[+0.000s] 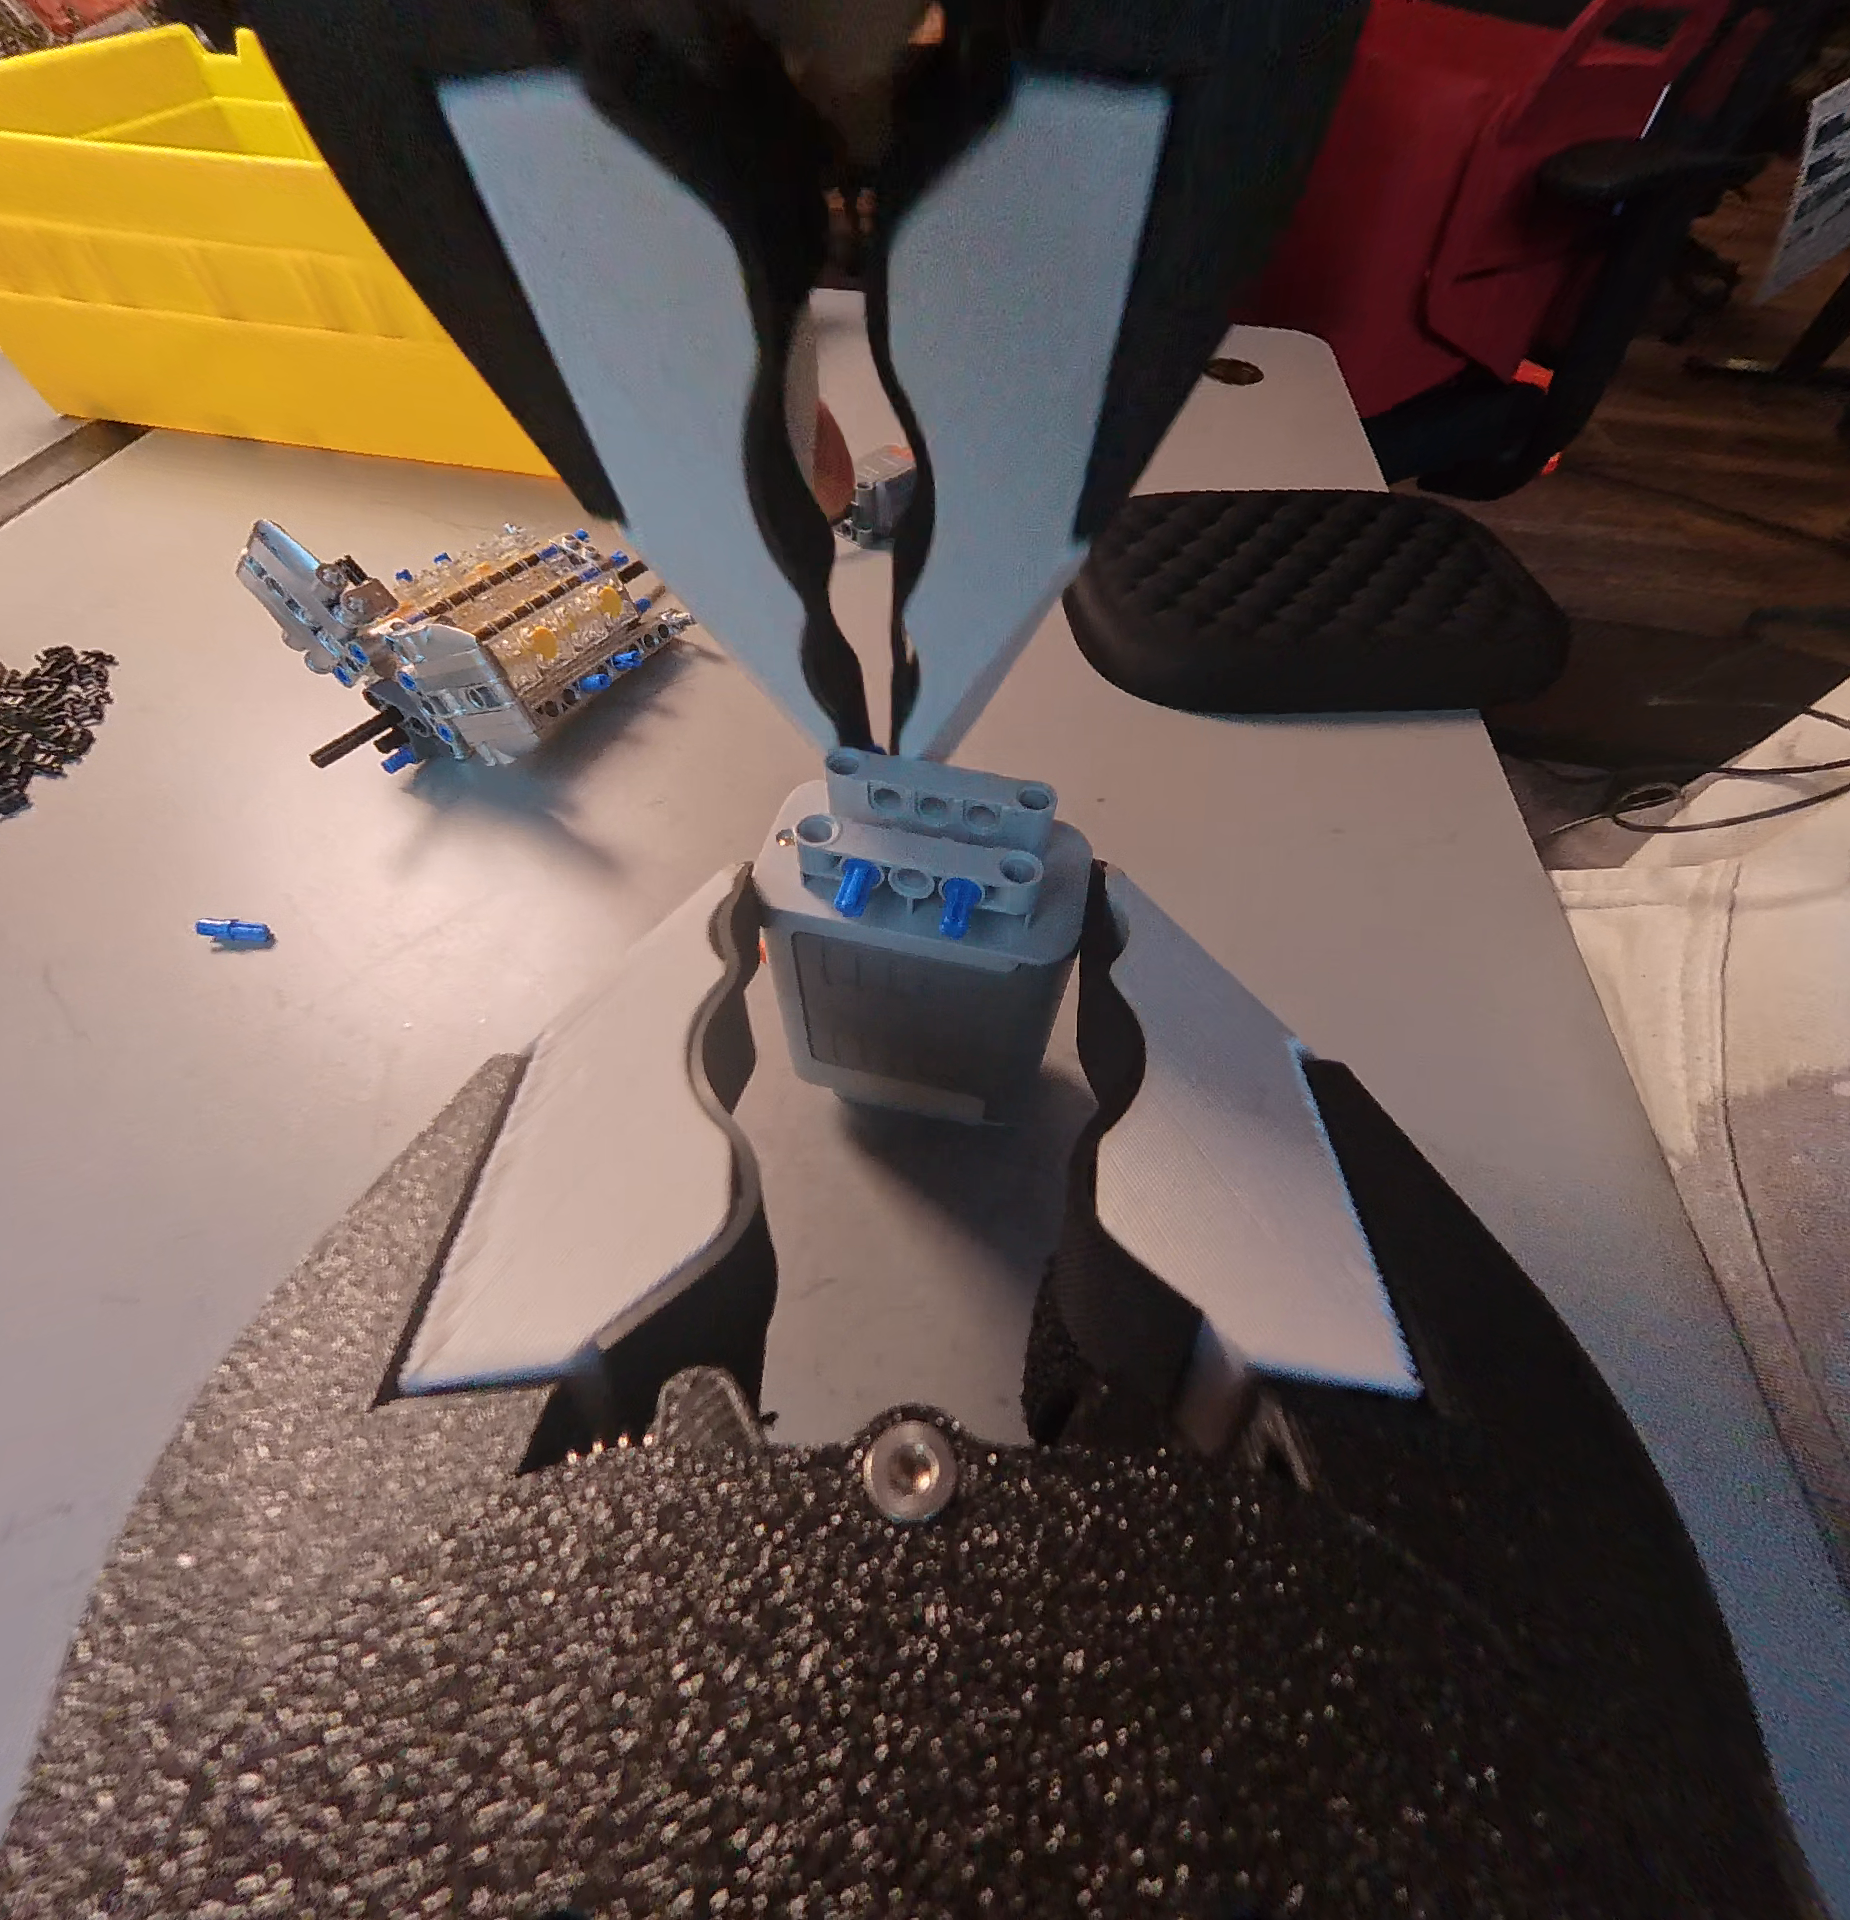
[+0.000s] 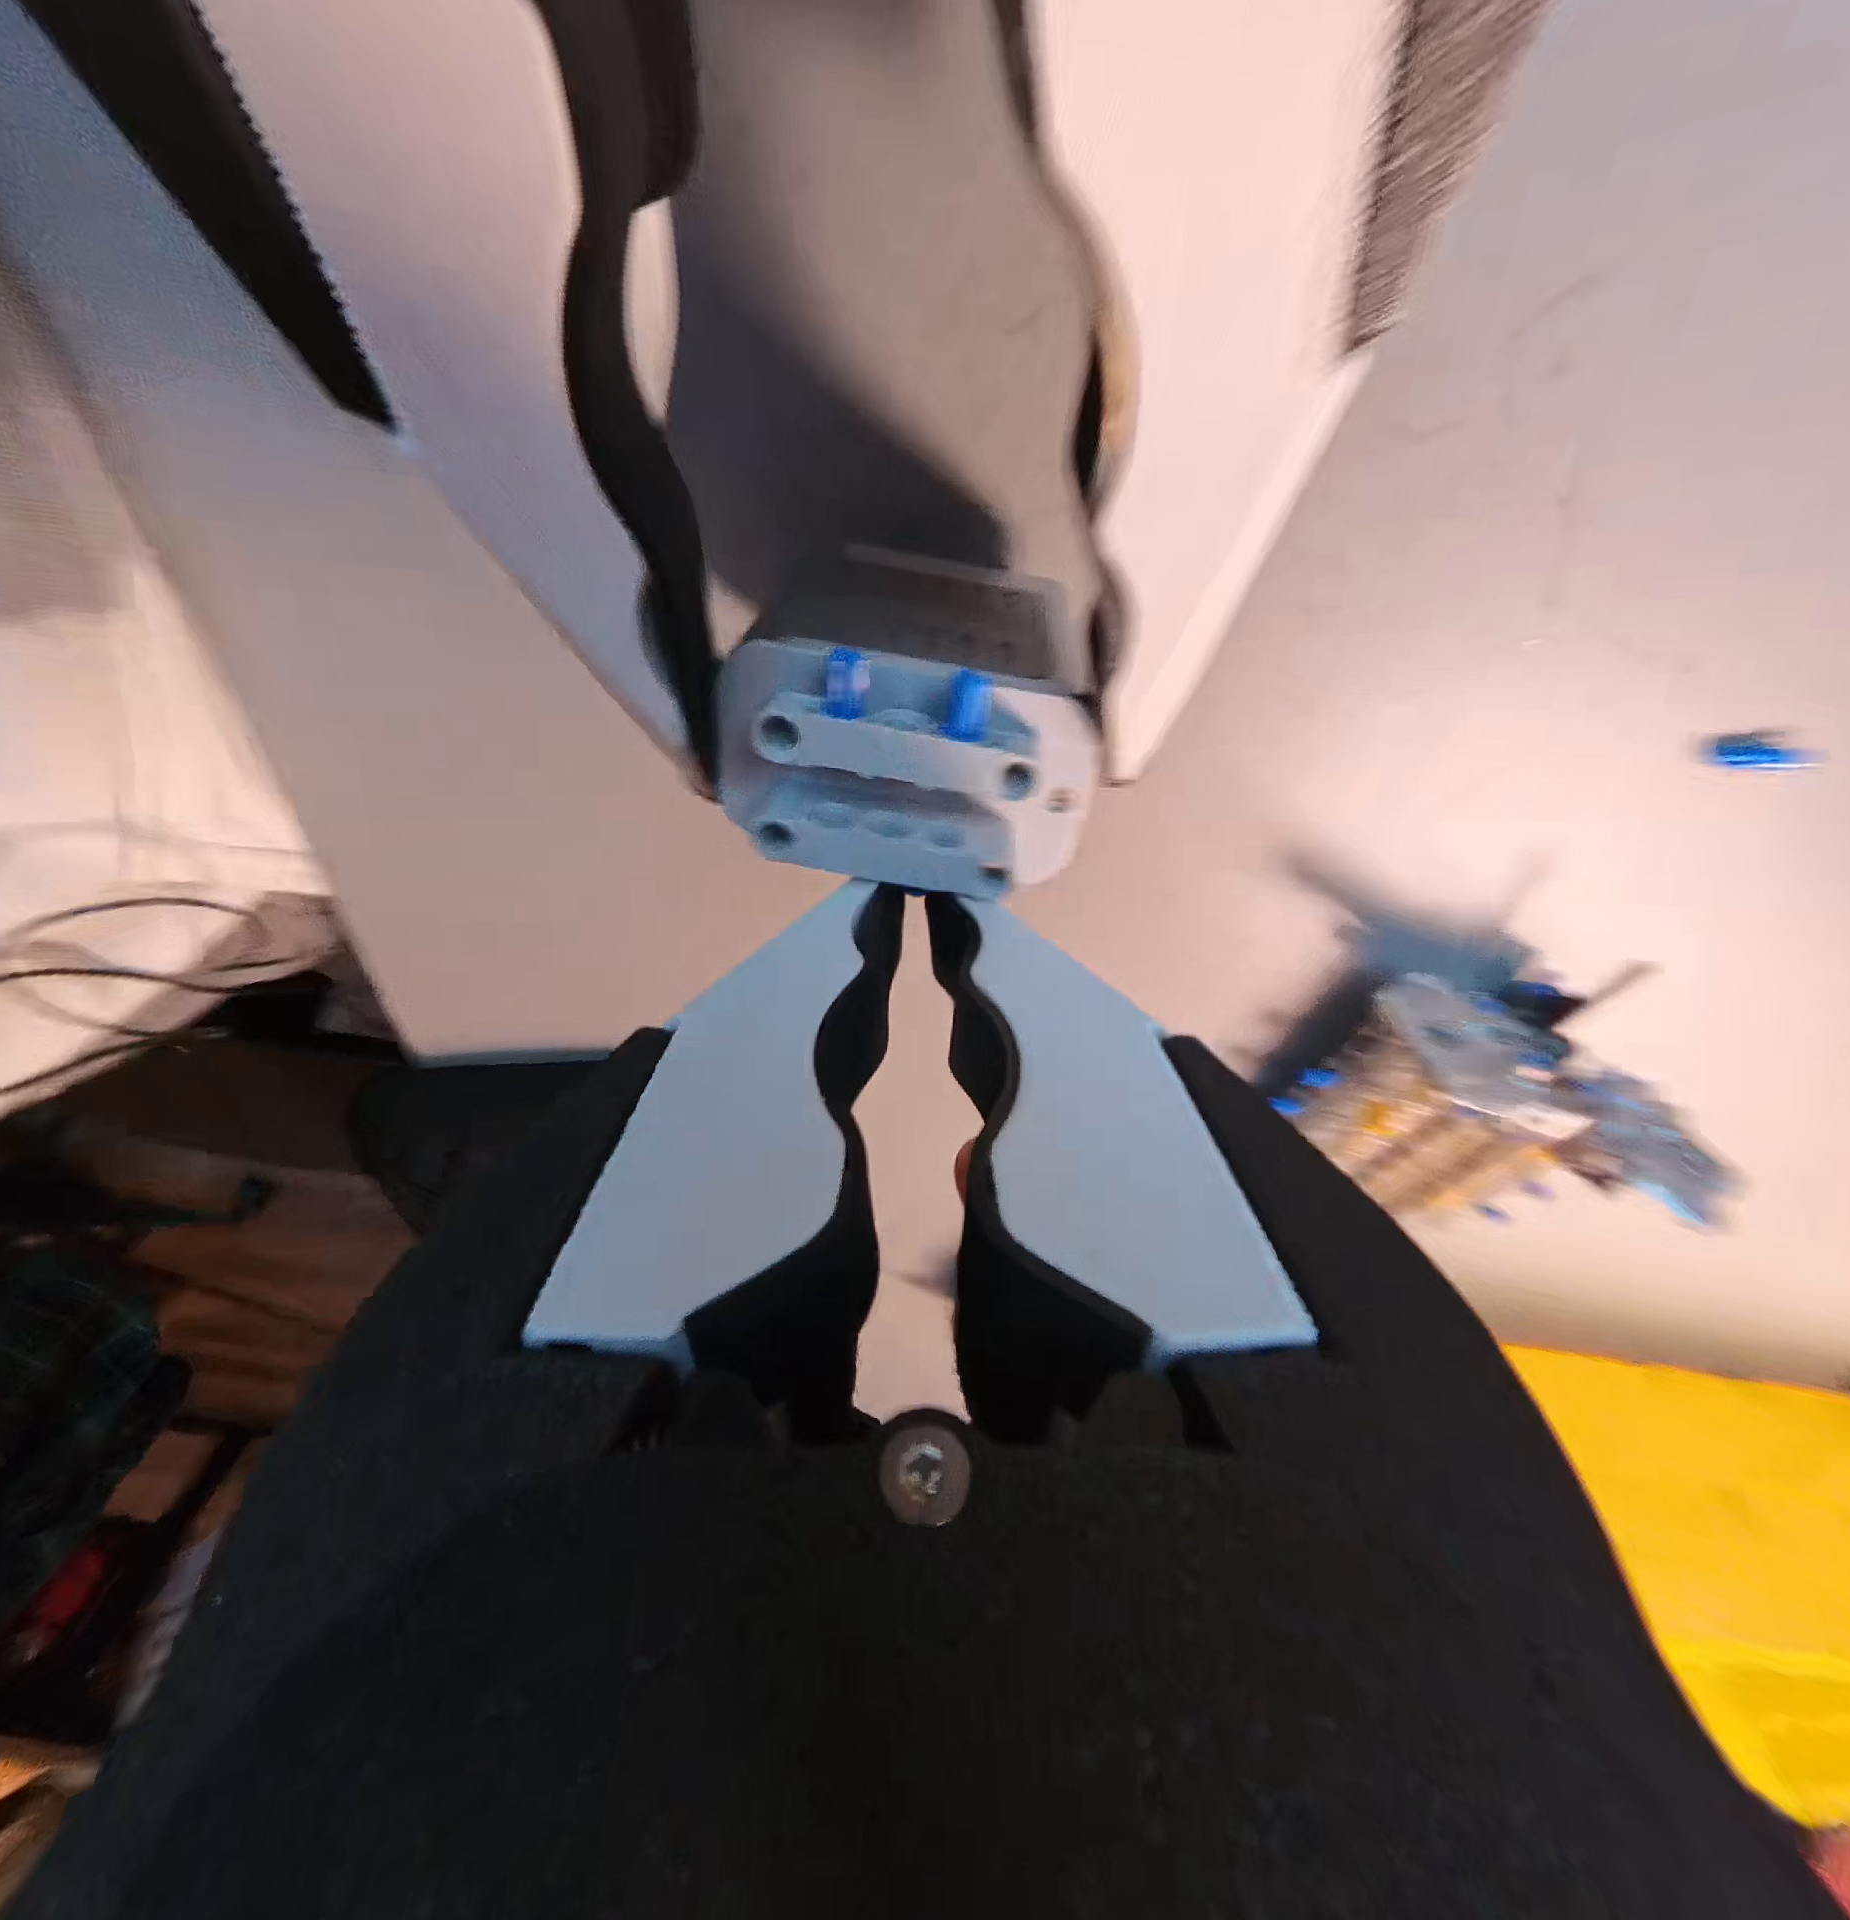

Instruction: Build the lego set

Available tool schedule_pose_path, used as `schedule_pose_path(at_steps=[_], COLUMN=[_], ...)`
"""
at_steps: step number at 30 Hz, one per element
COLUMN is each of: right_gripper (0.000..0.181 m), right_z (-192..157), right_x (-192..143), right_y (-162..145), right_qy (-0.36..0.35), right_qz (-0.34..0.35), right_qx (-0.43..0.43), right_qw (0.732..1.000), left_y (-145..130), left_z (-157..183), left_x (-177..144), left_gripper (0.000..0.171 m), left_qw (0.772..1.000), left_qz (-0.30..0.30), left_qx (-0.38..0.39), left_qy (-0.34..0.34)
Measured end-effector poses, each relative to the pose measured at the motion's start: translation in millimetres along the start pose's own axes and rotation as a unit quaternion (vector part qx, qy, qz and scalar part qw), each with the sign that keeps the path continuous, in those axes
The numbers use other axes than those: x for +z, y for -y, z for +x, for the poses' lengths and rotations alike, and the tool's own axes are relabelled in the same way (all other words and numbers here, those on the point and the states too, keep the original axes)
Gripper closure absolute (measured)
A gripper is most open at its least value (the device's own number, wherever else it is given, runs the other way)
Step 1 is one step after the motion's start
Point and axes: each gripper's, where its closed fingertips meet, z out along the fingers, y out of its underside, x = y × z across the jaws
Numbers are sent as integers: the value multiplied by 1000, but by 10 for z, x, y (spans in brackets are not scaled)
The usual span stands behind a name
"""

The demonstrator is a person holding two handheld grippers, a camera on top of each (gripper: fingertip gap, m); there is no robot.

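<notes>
The left gripper (image 1: 921, 935) is clamped on a grey motor block (image 1: 916, 997), one finger pressed to each flank, and carries it above the grey table (image 1: 277, 1039). Two grey perforated beams (image 1: 936, 831) sit on the block's upper face. The nearer beam carries two blue pins (image 1: 905, 894), standing out side by side toward the left camera.

The right gripper (image 1: 879, 743) comes in from the opposite side, tip to tip with the left. Its fingers are drawn nearly together, with only a narrow slit between the black wavy pads (image 2: 968, 997). The tips meet the far edge of the farther beam. A small blue item shows right at the tips in the left wrist view; whether the gripper is pinching it cannot be told. The right wrist view is blurred.

On the table to the left of the block lies a brick-built assembly (image 1: 464, 644) of grey, clear and yellow parts with blue pins and a black axle, well apart from both grippers. A loose blue pin (image 1: 233, 932) lies nearer the left camera, on its side. A pile of small black parts (image 1: 33, 717) sits at the left edge. A yellow bin (image 1: 173, 260) stands at the far left of the table. Behind the right gripper a small grey part (image 1: 879, 494) rests on the table. Beyond the table edge are a black chair seat (image 1: 1316, 603) and a red object (image 1: 1472, 208).
</notes>
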Motion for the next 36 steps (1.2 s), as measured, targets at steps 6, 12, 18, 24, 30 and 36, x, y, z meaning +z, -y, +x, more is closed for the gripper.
schedule_pose_path(at_steps=[6, 12, 18, 24, 30, 36], right_gripper=[179, 178, 178, 177, 177, 177], right_z=[59, -66, -154, -64, 45, 85], right_x=[-218, -530, -842, -923, -807, -840], right_y=[-100, 90, 253, 286, 281, 271], right_qy=[-2, -40, -146, -311, -385, -450], right_qz=[50, 205, 339, 350, 349, 327], right_qx=[18, -3, -35, -64, -40, -63], right_qw=[999, 978, 929, 881, 853, 828], left_y=[-1, 102, 595, 717, 651, 646], left_z=[10, -19, 18, 48, 55, 15], left_x=[-3, -132, -507, -526, -415, -380], left_gripper=[112, 104, 137, 144, 149, 152], left_qw=[1000, 999, 972, 934, 938, 941], left_qz=[3, 32, 178, 220, 213, 217], left_qx=[-5, -22, -120, -240, -242, -239], left_qy=[-5, -20, -96, -150, -130, -102])
